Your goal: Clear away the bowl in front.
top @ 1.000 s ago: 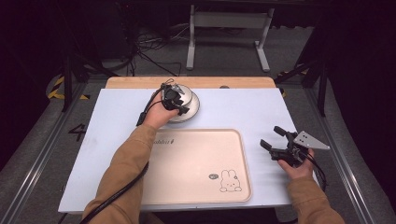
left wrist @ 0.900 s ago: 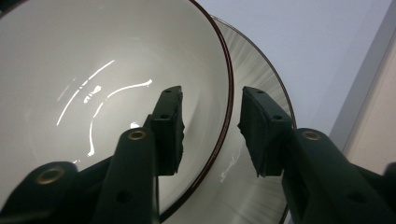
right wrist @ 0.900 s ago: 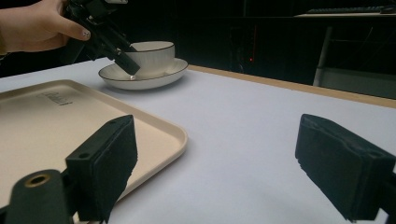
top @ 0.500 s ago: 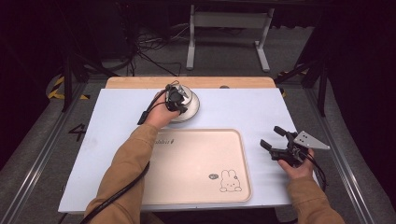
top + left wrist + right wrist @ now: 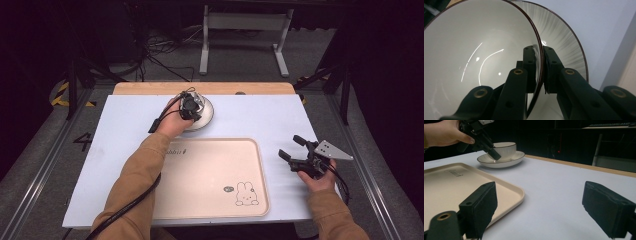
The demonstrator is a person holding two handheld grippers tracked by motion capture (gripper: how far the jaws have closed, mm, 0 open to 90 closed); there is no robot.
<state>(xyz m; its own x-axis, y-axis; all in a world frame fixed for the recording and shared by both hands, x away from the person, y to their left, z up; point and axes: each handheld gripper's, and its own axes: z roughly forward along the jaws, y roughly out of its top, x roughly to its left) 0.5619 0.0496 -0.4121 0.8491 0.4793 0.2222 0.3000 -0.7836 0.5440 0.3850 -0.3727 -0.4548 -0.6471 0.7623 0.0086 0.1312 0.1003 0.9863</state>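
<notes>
— So, where was the bowl [image 5: 474,55]?
— On its saucer [image 5: 506,161] at the table's far side; my left gripper [image 5: 539,68] pinched the bowl's rim.
— And your right gripper [image 5: 539,210]?
— Jaws spread wide, holding nothing, beside the tray [image 5: 215,175].

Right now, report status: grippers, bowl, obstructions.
Left gripper shut on bowl rim, bowl on plate. Right gripper open beside tray. No obstructions.

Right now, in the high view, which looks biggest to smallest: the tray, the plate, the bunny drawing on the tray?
1. Tray, clearly largest.
2. Plate, partly hidden by the hand and left gripper.
3. Bunny drawing, smallest.
</notes>
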